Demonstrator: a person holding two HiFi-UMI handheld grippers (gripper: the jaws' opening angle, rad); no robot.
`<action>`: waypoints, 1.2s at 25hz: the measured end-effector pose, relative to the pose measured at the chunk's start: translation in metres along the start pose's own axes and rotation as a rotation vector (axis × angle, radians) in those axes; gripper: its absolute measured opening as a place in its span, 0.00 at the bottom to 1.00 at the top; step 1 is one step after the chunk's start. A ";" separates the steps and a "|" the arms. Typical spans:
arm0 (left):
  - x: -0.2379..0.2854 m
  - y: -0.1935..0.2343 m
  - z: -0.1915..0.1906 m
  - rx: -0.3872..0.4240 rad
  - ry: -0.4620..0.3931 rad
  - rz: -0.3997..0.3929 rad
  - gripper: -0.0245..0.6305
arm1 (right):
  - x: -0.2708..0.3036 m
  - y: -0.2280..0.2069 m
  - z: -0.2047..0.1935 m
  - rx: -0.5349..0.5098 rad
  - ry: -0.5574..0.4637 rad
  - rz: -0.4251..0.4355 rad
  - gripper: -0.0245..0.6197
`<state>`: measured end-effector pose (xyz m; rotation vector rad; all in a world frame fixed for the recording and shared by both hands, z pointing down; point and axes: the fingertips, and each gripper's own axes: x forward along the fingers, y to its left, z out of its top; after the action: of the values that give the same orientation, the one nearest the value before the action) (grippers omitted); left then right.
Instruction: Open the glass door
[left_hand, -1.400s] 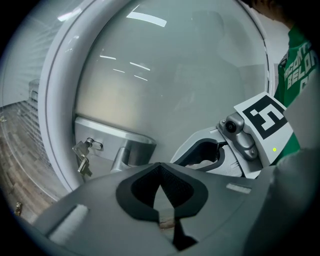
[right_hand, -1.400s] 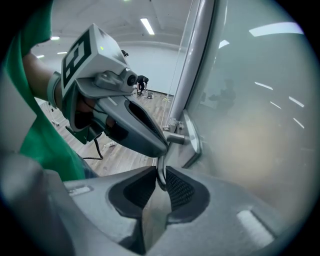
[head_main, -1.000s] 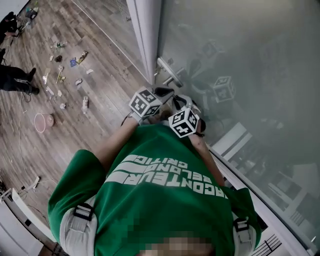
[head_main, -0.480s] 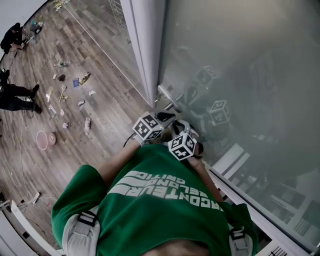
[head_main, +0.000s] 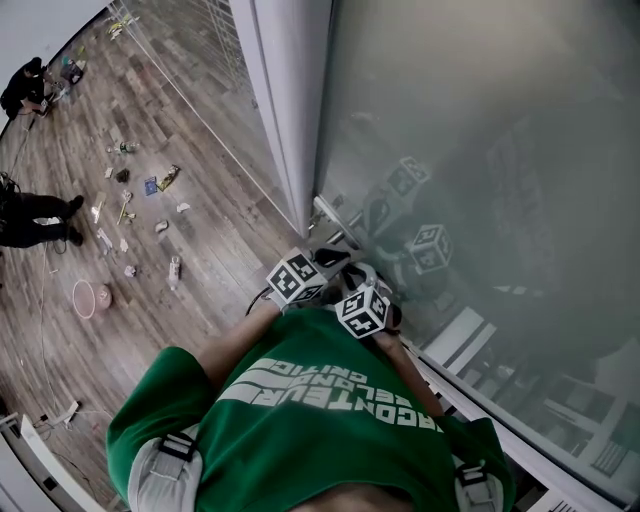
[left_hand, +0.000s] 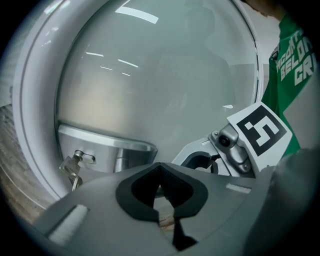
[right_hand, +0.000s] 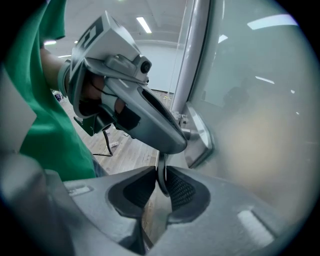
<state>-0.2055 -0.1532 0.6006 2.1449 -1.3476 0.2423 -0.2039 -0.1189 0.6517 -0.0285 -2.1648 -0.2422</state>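
Note:
The frosted glass door (head_main: 480, 150) fills the right of the head view, with its metal handle (head_main: 333, 218) by the white frame. Both grippers meet at that handle, in front of the person's green shirt. My right gripper (right_hand: 160, 187) is shut on a thin metal edge of the handle lever (right_hand: 161, 172). My left gripper (left_hand: 161, 192) points at the glass with its jaws closed and nothing showing between them. It lies over the lever, above the right jaws (right_hand: 145, 117). A silver lock plate (left_hand: 107, 152) with a key (left_hand: 74, 167) sits to the left.
A white door post (head_main: 285, 110) stands left of the glass. Wood floor (head_main: 200, 260) spreads to the left, with several small items scattered on it (head_main: 130, 200) and a pink hoop (head_main: 85, 298). A person in black (head_main: 35, 220) is at the far left.
The head view has shifted, so the handle and both grippers sit lower in the picture. Both grippers stay at the handle. No clear swing of the door shows.

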 end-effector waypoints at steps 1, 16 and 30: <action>0.000 -0.001 -0.001 -0.002 -0.002 -0.004 0.06 | 0.003 0.001 -0.002 0.005 -0.003 0.001 0.12; 0.009 0.012 -0.015 -0.112 -0.007 -0.010 0.06 | 0.030 -0.014 -0.011 0.055 -0.085 -0.008 0.11; 0.022 0.035 -0.016 -0.120 -0.051 0.022 0.06 | 0.042 -0.023 -0.012 0.105 -0.106 -0.011 0.12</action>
<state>-0.2231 -0.1723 0.6370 2.0505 -1.3791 0.1137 -0.2208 -0.1466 0.6884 0.0314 -2.2809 -0.1355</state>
